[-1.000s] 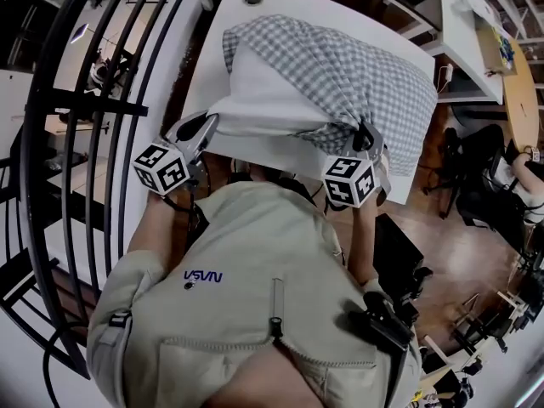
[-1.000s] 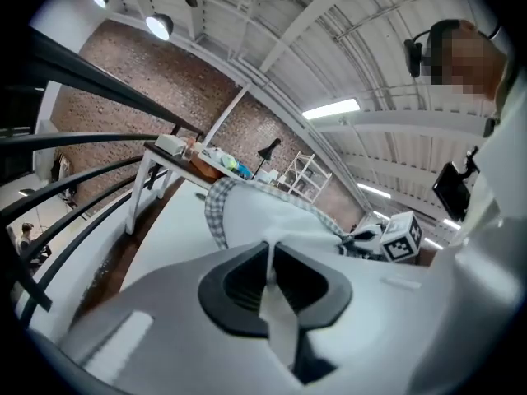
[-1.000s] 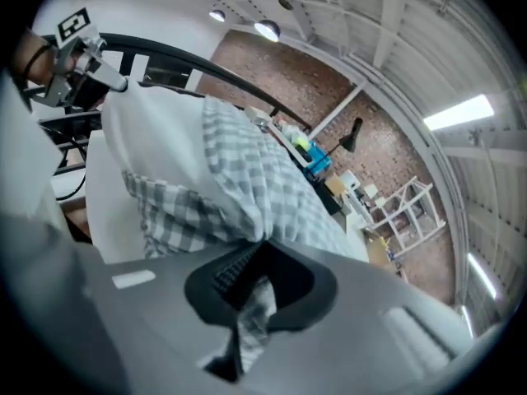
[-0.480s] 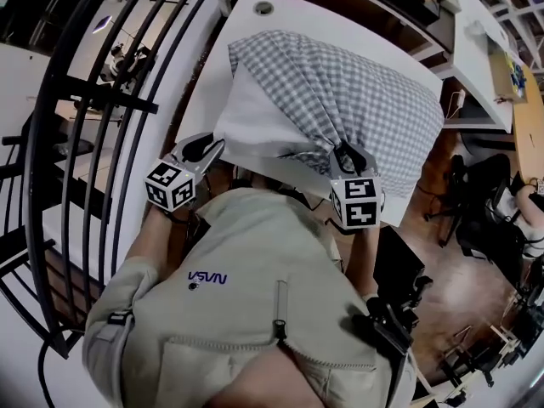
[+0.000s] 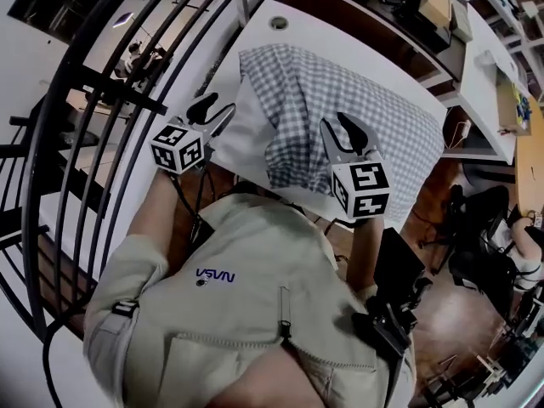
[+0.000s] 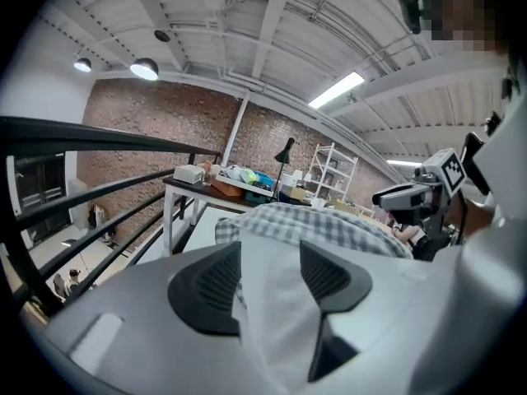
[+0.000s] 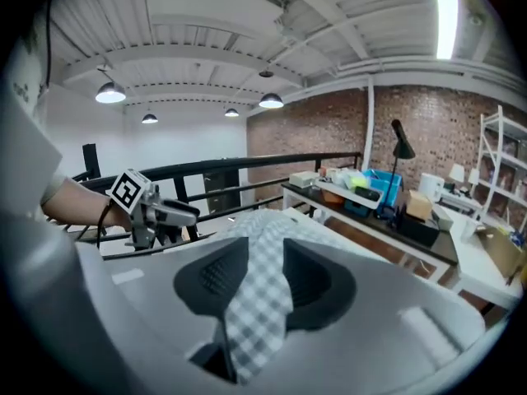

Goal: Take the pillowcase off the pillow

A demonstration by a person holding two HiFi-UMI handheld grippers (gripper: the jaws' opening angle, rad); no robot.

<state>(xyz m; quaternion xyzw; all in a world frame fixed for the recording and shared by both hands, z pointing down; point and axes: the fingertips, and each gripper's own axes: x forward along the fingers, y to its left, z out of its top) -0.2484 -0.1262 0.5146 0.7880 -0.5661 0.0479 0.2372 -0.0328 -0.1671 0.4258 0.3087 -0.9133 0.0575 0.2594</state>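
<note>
Right gripper view: pillowcase point(image 7: 257, 309) between tongs point(image 7: 263, 245)

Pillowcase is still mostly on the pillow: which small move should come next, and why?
Probably close the right hand-held gripper on the checked pillowcase farther along it. Both sets of jaws have just been opening: checked cloth lies loose between the right ones, the white pillow between the left hand-held gripper's. Most of the pillow is covered.
</note>
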